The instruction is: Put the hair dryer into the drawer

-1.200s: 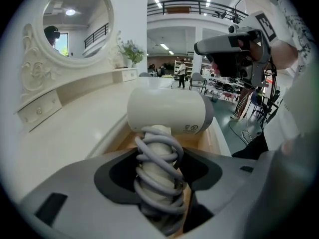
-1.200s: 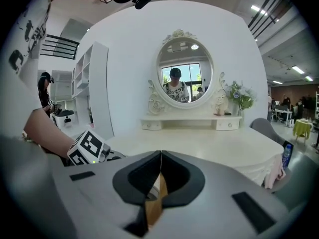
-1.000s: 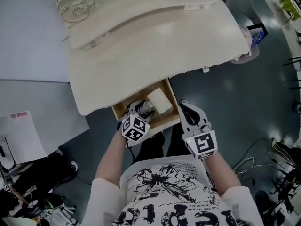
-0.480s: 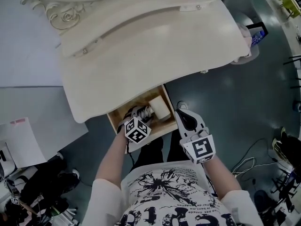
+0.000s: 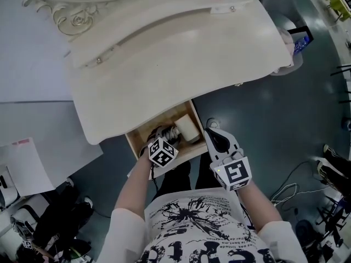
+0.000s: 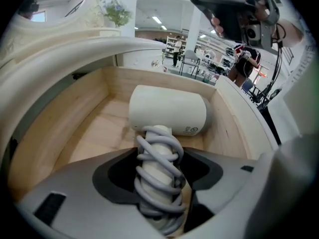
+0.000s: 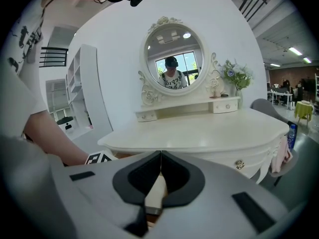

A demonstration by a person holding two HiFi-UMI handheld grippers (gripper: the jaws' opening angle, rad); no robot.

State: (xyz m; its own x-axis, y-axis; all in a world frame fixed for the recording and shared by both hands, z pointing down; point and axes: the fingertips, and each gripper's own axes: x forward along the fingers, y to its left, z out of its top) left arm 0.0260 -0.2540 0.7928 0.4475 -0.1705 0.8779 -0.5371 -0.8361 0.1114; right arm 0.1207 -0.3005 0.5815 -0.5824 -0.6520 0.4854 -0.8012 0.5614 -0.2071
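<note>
Down goes the left gripper (image 5: 163, 137) since a second ago, sinking deeper into the open drawer (image 5: 138, 139) at the centre of the head view, and the hair dryer (image 5: 187, 127) has dropped with it. Its jaws are clamped on the dryer's handle, which is wound round with a grey cord (image 6: 157, 169). In the left gripper view, the cream barrel lies crosswise in mid-frame, down inside the wooden drawer, close to the back wall. Whether it rests on the drawer floor, I can't tell. The right gripper (image 7: 160, 156) has barely stirred: it hovers just right of the drawer's front corner in the head view, jaws together with nothing between them. It faces the white dressing table (image 7: 209, 133) and its oval mirror (image 7: 174, 66) at upper centre.
</note>
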